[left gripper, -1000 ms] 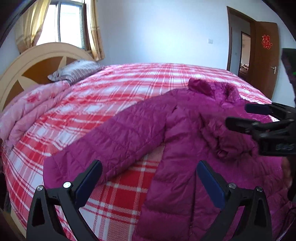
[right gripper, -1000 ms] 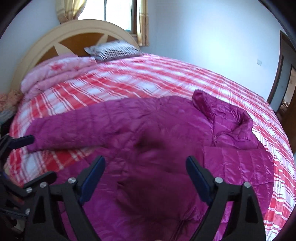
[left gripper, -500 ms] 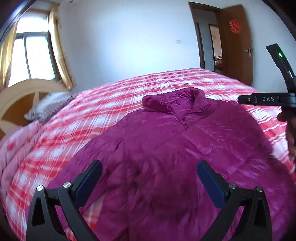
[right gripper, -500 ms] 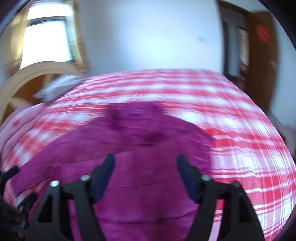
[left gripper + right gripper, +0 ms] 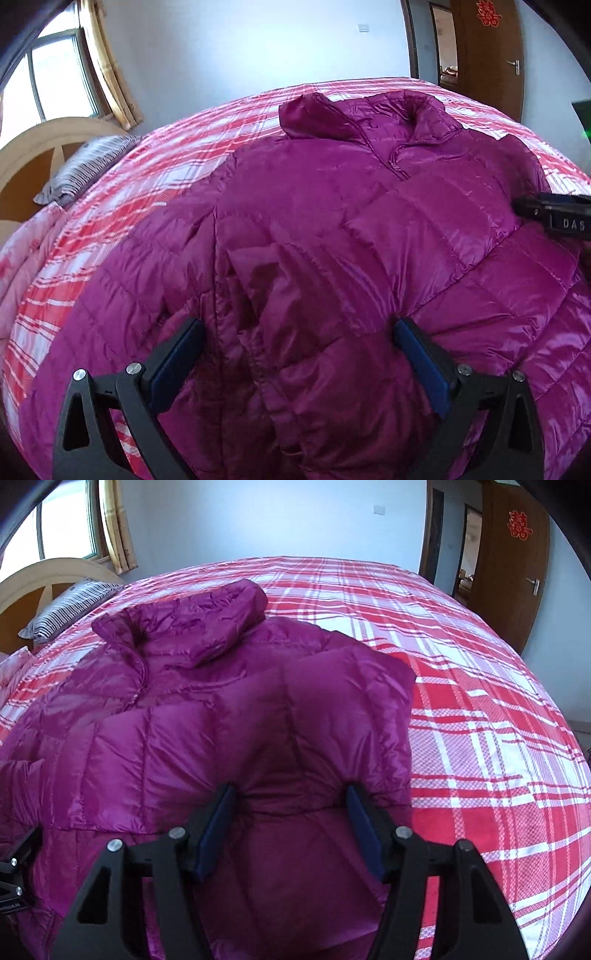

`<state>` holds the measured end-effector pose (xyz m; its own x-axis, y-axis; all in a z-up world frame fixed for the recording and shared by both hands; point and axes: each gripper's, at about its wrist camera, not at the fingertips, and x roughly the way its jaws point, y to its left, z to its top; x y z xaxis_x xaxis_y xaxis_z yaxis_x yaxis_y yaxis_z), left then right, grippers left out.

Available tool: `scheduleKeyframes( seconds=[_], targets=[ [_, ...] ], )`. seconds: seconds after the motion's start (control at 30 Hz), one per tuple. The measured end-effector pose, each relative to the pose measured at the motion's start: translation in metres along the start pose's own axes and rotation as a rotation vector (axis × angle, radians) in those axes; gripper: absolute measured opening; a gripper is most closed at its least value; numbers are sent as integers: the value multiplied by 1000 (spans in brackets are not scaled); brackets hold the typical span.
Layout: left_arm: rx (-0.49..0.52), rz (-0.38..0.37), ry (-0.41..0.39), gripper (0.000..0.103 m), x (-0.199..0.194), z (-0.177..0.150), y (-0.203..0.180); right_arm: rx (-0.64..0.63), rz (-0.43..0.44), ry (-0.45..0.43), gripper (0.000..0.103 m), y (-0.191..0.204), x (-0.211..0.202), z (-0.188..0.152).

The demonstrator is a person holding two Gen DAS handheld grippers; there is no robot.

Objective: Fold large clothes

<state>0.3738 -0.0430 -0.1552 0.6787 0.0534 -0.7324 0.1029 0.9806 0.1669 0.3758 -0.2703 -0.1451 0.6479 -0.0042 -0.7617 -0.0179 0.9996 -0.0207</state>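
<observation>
A magenta puffer jacket (image 5: 332,221) lies front up on the red plaid bed cover (image 5: 147,177), collar toward the far side. My left gripper (image 5: 295,332) stands open and wide, its tips sunk into the jacket's near part with quilted folds humped between them. In the right wrist view the jacket (image 5: 184,720) has a panel folded inward along its right edge. My right gripper (image 5: 291,797) is closing on that panel, and the fabric puckers at both pads. The right gripper's black body (image 5: 554,214) shows at the left wrist view's right edge.
A striped pillow (image 5: 85,166), a pale headboard (image 5: 33,147) and a pink quilt (image 5: 22,251) sit at the bed's left end. A brown door (image 5: 513,554) stands open at the far right. Bare plaid cover (image 5: 480,701) stretches right of the jacket.
Both grippers have swung round and come down onto the jacket, which now fills each view. The right jaws have narrowed around a fold of it. The left jaws keep their width.
</observation>
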Motion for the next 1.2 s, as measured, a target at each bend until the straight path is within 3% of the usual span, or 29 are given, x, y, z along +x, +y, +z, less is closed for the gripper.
scheduleKeyframes(
  seconds=[0.37,0.53,0.67,0.83,1.2],
  targets=[
    [-40,-45,15,102,7,-1,3,2,-3,14,66,1,-8,5],
    [-42,-47,15,102,6,-2,3,140,86,-104,67,-13,-48,31],
    [-45,-48,14,102,7,-3,3,131,62,-57,67,-4,-22,48],
    [-46,-49,14,102,6,-4,4,139,27,4,67,1,20,33],
    [-46,-45,10,102,7,-3,3,45,-72,6,71,16,28,30]
  ],
)
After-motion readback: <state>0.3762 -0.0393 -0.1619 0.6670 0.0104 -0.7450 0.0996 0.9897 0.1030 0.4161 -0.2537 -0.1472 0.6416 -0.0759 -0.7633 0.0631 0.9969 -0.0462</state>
